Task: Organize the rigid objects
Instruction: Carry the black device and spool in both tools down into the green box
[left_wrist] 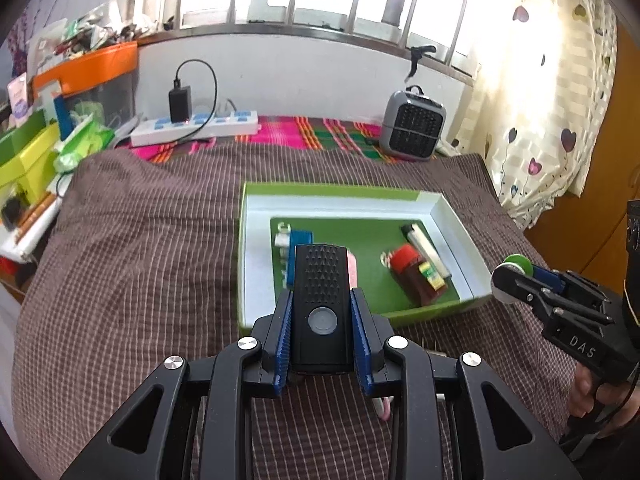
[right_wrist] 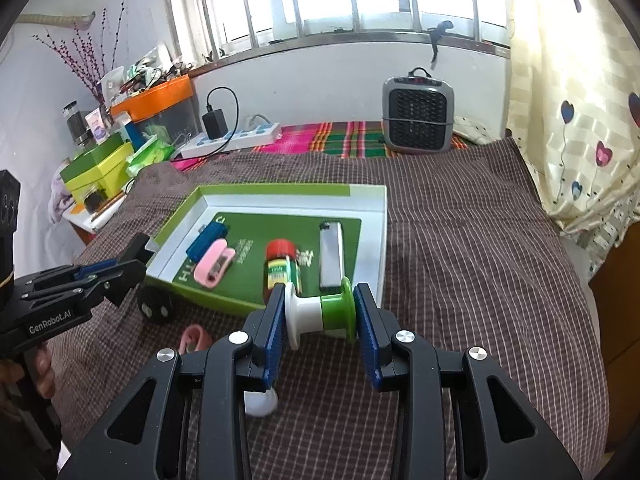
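My left gripper (left_wrist: 322, 320) is shut on a black ribbed light (left_wrist: 320, 280) with a round button, held just in front of the green box (left_wrist: 440, 204). From the right wrist view, that left gripper (right_wrist: 134, 266) hangs at the box's left corner. My right gripper (right_wrist: 320, 316) is shut on a white and green spool (right_wrist: 320, 312), gripped end to end above the brown cover near the box (right_wrist: 280, 190). Inside the box lie a blue USB stick (right_wrist: 208, 240), a pink case (right_wrist: 214, 266), a red-capped bottle (right_wrist: 282, 268) and a lighter (right_wrist: 332, 256).
A brown checked cover (left_wrist: 140, 260) spreads over the bed. A pink clip (right_wrist: 196, 338) and a white object (right_wrist: 260, 400) lie on it near my right gripper. At the back stand a grey heater (left_wrist: 412, 126) and a power strip (left_wrist: 196, 126). Cluttered boxes (left_wrist: 24, 160) line the left.
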